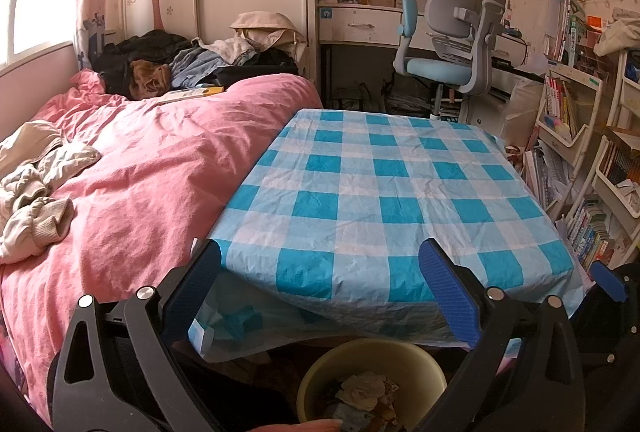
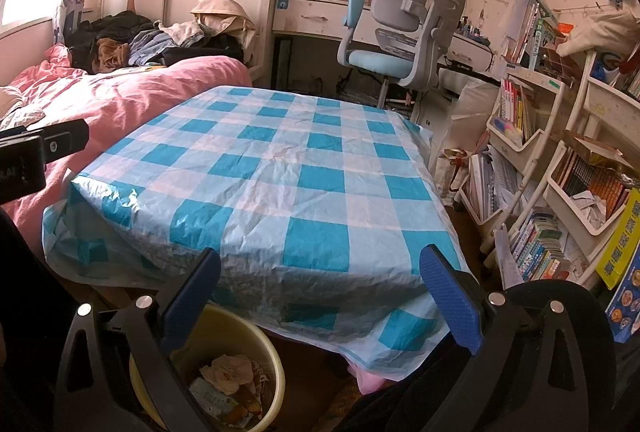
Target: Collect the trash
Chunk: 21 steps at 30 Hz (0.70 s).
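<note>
Both your grippers are spread wide and hold nothing: the left gripper (image 1: 322,288) and the right gripper (image 2: 320,292) each hang off the near edge of the table (image 1: 384,168), with its blue check cloth (image 2: 280,168) bare between the jaws. No trash shows on the tabletop in either view.

The trash that does show is already in the yellow bin (image 2: 256,344) on the floor, tucked partly under the near edge of the table. It sits low between the left jaws and below the left jaw of the right gripper. Inside lie crumpled paper (image 2: 228,372) and some wrappers; what is under them is too dark to tell.

So the step in hand looks like a check for leftovers, or the end of the job. Sweep slowly, and tilt a camera down at the floor by the bin and under the cloth's overhang, where the view is poorest. Leave the bed (image 1: 132,168) and its clothes alone unless you spot clear litter there. If you find a piece, come at it from above with jaws wide, close fully, then carry it over the bin's rim before letting go. Keep clear of the loose cloth edge.
</note>
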Each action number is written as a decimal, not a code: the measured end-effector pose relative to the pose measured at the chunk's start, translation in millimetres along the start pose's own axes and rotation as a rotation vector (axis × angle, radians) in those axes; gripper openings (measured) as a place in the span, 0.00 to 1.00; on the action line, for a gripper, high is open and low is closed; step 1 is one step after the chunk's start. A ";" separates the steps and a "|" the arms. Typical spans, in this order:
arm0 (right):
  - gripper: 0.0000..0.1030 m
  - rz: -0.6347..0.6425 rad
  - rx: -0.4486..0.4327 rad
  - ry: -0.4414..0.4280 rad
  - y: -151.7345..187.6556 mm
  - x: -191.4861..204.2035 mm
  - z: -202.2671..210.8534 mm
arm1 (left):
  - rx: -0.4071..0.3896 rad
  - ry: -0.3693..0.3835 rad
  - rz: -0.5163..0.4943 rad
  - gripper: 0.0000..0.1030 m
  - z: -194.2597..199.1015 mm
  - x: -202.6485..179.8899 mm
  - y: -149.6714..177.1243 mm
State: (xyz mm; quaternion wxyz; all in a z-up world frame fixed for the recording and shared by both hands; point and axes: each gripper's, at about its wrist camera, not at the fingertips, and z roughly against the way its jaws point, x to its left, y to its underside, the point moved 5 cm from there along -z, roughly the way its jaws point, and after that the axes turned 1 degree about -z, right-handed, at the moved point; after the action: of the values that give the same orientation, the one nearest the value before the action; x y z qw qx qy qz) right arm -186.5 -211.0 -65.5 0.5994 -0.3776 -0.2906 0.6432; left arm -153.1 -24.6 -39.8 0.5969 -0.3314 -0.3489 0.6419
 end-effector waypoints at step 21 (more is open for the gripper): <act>0.92 0.001 0.004 0.002 4.6 -1.6 0.1 | 0.000 0.012 -0.012 0.93 2.3 -9.9 3.7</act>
State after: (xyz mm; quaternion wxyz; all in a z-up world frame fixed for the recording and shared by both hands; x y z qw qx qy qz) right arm -189.2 -213.1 -69.0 0.6001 -0.3771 -0.2884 0.6438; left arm -156.4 -34.7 -41.6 0.6027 -0.3331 -0.3475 0.6365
